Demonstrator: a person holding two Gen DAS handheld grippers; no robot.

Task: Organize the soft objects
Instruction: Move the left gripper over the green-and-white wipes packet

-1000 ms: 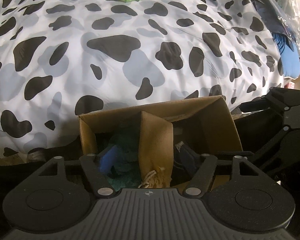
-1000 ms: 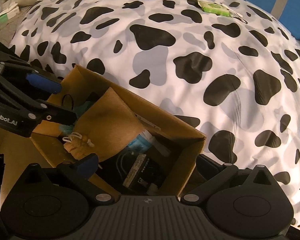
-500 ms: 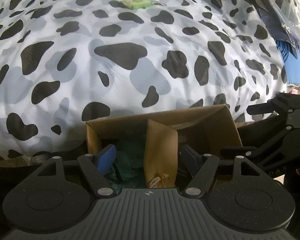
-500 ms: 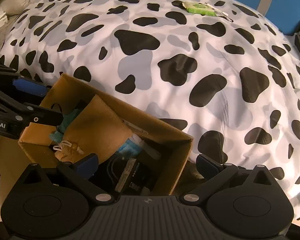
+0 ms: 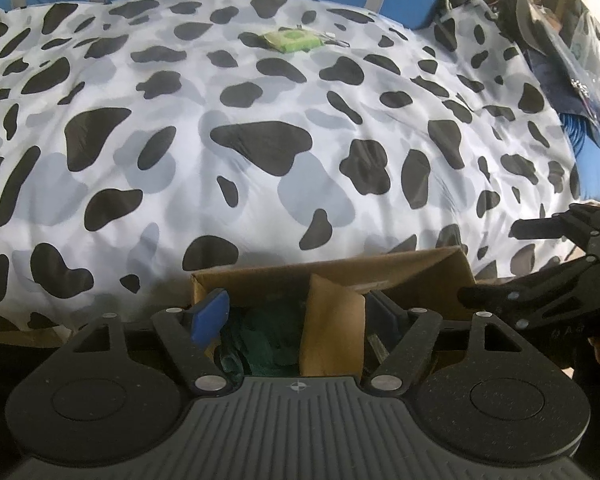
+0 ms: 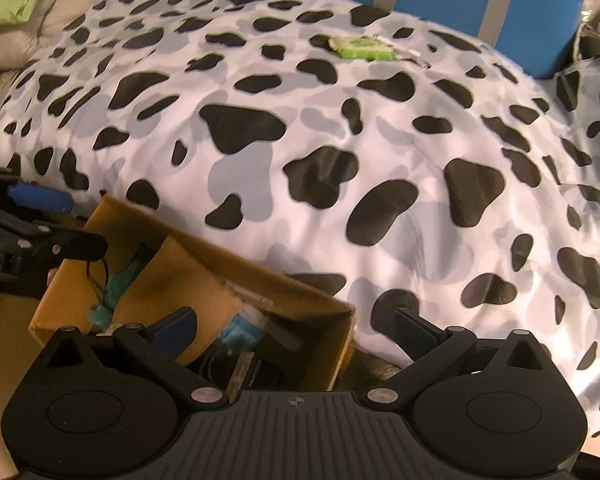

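cardboard box (image 6: 260, 288) near side hidden, contents (image 6: 244, 356) dim, blurred

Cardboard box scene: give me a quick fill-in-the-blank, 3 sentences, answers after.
1. The cardboard box sits against a cover printed with black ____ spots.
2. Both the left gripper and the right gripper have their jaws ____.
3. The small flat packet lying far back on the cover is ____ in colour.

Missing words: cow; open; green
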